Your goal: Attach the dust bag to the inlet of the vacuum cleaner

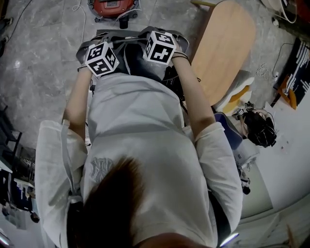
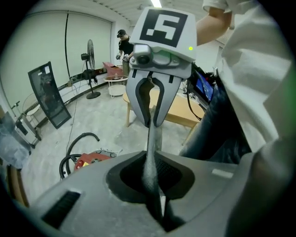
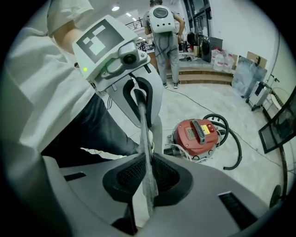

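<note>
A grey fabric dust bag [image 1: 135,35] hangs stretched between my two grippers, over the floor in front of the person's legs. My left gripper [image 2: 155,185] is shut on a thin edge of the bag [image 2: 151,152], which runs straight up into the facing right gripper [image 2: 152,121]. My right gripper [image 3: 148,185] is shut on the same fabric edge [image 3: 147,157], and the left gripper [image 3: 145,124] faces it. In the head view only their marker cubes show, the left cube [image 1: 101,59] and the right cube [image 1: 160,47]. The red vacuum cleaner [image 3: 196,134] stands on the floor beyond the bag; its inlet is not visible.
A black hose [image 3: 233,139] curls around the vacuum cleaner [image 1: 114,7]. A light wooden table [image 1: 225,53] stands to the right. A standing fan [image 2: 89,60] and a dark panel [image 2: 48,95] are further off. Another person [image 3: 163,37] stands by low steps.
</note>
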Demonstrator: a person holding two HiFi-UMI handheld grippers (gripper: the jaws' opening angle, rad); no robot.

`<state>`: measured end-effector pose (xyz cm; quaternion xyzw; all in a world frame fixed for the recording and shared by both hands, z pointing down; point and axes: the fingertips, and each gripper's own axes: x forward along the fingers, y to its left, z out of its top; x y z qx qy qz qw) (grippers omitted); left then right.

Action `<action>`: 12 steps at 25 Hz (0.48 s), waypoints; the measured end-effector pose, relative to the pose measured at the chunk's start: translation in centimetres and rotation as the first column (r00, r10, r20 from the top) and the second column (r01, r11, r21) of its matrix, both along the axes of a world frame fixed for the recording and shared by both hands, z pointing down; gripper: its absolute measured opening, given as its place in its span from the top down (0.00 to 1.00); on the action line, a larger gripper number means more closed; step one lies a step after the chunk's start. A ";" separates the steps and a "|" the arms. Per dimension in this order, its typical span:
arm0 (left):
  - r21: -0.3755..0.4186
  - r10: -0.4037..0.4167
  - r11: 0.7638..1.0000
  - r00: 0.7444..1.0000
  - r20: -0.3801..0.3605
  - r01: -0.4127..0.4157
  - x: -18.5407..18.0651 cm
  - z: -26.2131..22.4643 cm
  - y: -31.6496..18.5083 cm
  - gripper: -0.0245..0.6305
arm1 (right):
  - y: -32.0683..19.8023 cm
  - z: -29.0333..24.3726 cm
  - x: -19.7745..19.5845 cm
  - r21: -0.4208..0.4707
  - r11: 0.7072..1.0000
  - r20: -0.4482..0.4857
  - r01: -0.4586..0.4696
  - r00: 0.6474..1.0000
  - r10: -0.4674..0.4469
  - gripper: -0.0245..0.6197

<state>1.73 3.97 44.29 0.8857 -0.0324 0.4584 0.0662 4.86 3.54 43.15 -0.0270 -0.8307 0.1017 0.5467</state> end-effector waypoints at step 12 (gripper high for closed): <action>-0.097 -0.119 0.989 0.992 -0.032 0.116 0.8 7.2 -0.4 0.90 | -0.9 7.4 0.7 -0.027 0.989 -0.044 -0.144 0.989 0.142 0.90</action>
